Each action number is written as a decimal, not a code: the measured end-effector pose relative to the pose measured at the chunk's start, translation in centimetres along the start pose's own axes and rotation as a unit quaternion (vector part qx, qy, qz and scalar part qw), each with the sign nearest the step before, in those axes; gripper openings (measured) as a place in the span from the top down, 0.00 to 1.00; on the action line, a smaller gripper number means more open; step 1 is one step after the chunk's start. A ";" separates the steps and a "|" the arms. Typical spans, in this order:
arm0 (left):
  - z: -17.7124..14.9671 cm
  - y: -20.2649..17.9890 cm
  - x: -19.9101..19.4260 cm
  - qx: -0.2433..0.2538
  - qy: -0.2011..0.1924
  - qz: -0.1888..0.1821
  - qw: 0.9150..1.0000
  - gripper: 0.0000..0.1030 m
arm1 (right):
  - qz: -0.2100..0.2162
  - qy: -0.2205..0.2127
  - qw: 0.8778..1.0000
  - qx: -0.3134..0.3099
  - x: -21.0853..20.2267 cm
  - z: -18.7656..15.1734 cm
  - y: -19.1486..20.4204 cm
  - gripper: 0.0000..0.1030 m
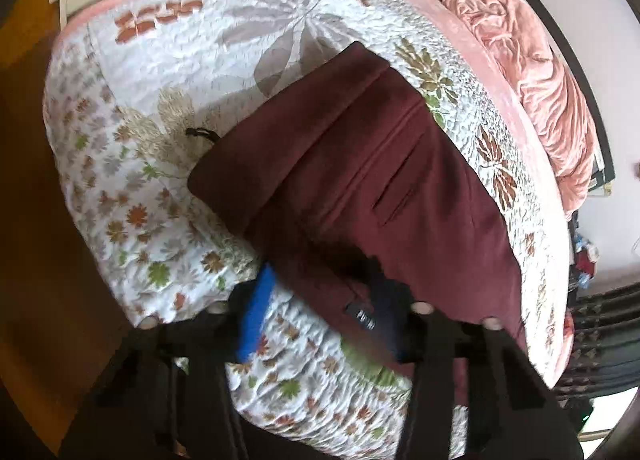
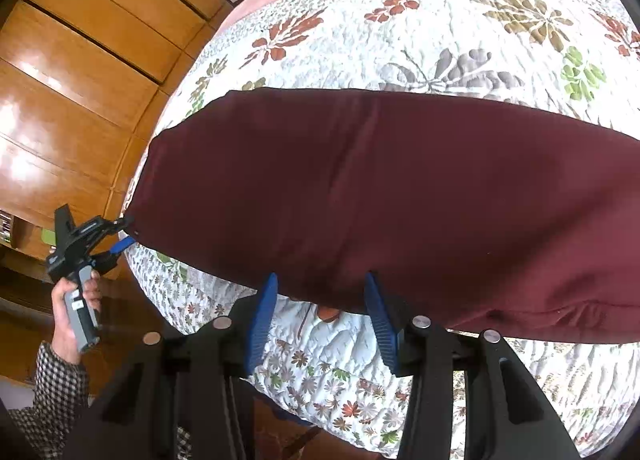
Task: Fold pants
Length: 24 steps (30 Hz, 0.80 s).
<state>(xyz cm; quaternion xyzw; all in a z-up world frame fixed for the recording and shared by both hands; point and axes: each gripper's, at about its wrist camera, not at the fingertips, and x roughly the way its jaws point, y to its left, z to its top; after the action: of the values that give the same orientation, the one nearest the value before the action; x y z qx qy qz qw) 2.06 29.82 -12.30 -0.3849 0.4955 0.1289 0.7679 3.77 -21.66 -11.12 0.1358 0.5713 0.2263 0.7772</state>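
While right wrist view shows left claw (image 2: 127,234) open at pants (image 2: 380,196) corner mid-left, left wrist view reveals pocket slit; right claw (image 2: 320,320) open.

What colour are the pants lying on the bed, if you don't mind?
The pants are dark maroon, plain; the right wrist view shows it best.
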 end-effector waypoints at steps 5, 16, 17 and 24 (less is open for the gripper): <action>0.0 1.0 0.5 -0.030 0.000 -0.001 1.000 0.78 | -0.007 0.001 1.000 -0.005 -0.3 0.1 0.2 0.55; -1.6 0.0 0.0 0.054 -0.033 0.043 0.997 0.78 | -0.029 0.001 1.000 0.013 -0.3 -0.2 -1.5 0.55; -1.6 -0.5 -0.4 0.064 -0.042 0.048 0.996 0.69 | -0.027 -0.002 1.000 0.012 -0.6 -0.2 -1.6 0.55; -4.5 -5.3 -3.5 0.105 -0.046 0.044 0.992 0.22 | -0.010 -0.064 0.995 0.070 -6.8 -1.1 -5.2 0.50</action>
<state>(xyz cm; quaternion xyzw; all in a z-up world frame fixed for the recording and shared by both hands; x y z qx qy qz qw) 0.51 23.71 -7.79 -0.2738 0.4872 0.1275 0.8194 2.06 -29.58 -8.30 0.1981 0.5362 0.1690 0.8029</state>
